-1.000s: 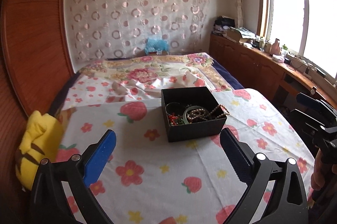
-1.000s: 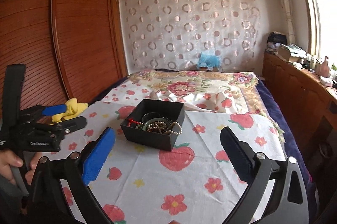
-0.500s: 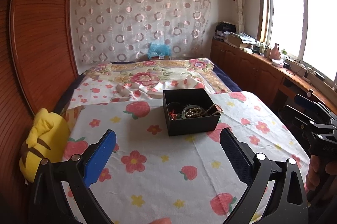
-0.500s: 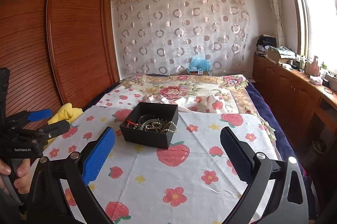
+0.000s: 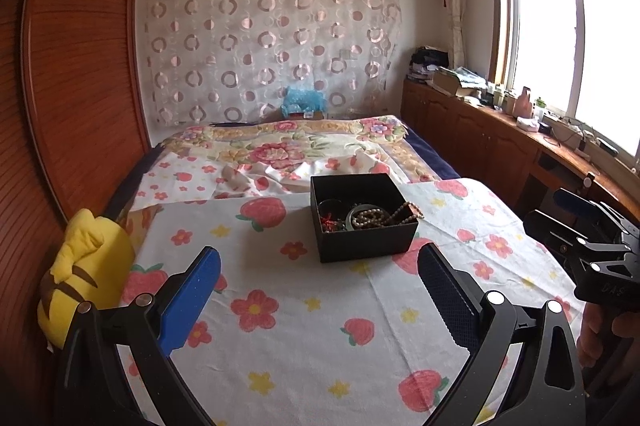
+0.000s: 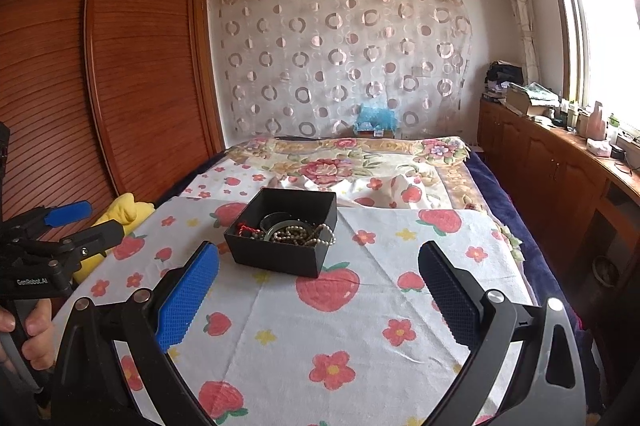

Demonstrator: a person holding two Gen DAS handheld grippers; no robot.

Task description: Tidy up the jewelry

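Note:
A black open box (image 5: 363, 218) (image 6: 285, 234) sits on a strawberry-and-flower cloth (image 5: 280, 314) (image 6: 360, 326). Inside lie a pearl bead string (image 5: 374, 218) (image 6: 306, 232), a red piece (image 5: 326, 222) (image 6: 242, 227) and dark bangles. My left gripper (image 5: 318, 296) is open and empty, well short of the box, in front of it. My right gripper (image 6: 318, 292) is open too, nothing between its fingers, also short of the box. Each gripper shows at the edge of the other's view: the right one (image 5: 576, 222), the left one (image 6: 68, 222), both hand-held.
A yellow plush toy (image 5: 86, 270) (image 6: 120, 216) lies at the cloth's left edge by the wooden wardrobe (image 6: 120, 65). A floral blanket (image 5: 304, 149) covers the bed beyond the box. A wooden counter (image 5: 500, 133) with clutter runs along the right under the window.
Both grippers have pulled back and lifted, so the box looks smaller and farther away. Both stay open and empty. The box and its contents have not moved.

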